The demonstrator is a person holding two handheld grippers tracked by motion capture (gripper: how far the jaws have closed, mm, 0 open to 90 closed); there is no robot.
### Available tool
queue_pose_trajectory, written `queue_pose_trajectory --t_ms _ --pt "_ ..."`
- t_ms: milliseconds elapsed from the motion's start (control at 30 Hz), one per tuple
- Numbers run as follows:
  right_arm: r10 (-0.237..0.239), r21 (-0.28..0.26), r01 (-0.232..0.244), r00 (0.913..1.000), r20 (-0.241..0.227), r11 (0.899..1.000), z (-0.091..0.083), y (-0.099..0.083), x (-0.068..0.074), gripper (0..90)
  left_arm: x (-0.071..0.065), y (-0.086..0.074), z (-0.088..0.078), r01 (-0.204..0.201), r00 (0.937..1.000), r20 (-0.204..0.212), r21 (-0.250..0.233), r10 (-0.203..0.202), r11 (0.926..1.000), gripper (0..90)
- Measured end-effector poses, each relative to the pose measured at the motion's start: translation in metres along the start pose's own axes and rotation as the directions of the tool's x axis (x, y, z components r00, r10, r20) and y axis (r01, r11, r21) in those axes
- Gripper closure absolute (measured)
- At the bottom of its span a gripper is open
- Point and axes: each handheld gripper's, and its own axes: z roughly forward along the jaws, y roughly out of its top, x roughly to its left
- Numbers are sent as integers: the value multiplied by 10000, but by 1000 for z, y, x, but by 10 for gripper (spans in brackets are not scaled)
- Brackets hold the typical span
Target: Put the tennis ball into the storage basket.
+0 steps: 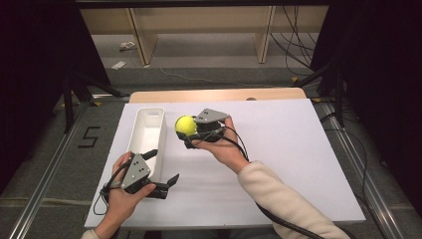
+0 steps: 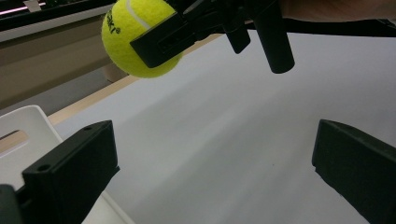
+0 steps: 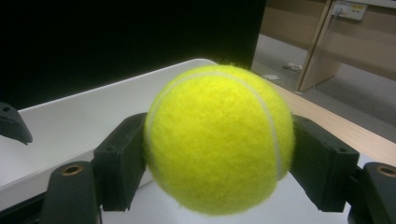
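One tennis ball [image 1: 185,125] pinched in the right gripper [image 1: 191,130].
The white bin [image 1: 147,134] lies just left; left gripper [image 1: 165,167] jaws spread, empty.

A lab: black curtains [image 1: 30,59], floor rails [image 1: 45,179], loose cables [image 1: 298,45], taped floor number [image 1: 88,137].

The right gripper [image 3: 219,161] is clamping a yellow tennis ball [image 3: 218,140] between its two black jaws, one pressing on each side, the ball sitting clear above the white table surface [image 3: 299,205]. Behind and left, the white tray [image 3: 93,112] is lying just beyond the ball. Far right, a wooden table edge [image 3: 345,130] is showing
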Motion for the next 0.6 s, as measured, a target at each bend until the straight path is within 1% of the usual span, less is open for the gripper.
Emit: queue_pose_trajectory --t_ms 600 --pt "-58 30 58 9999 -88 10000 6 3 4 263 0 0 0 -4 10000 -3 5 4 10000 0"
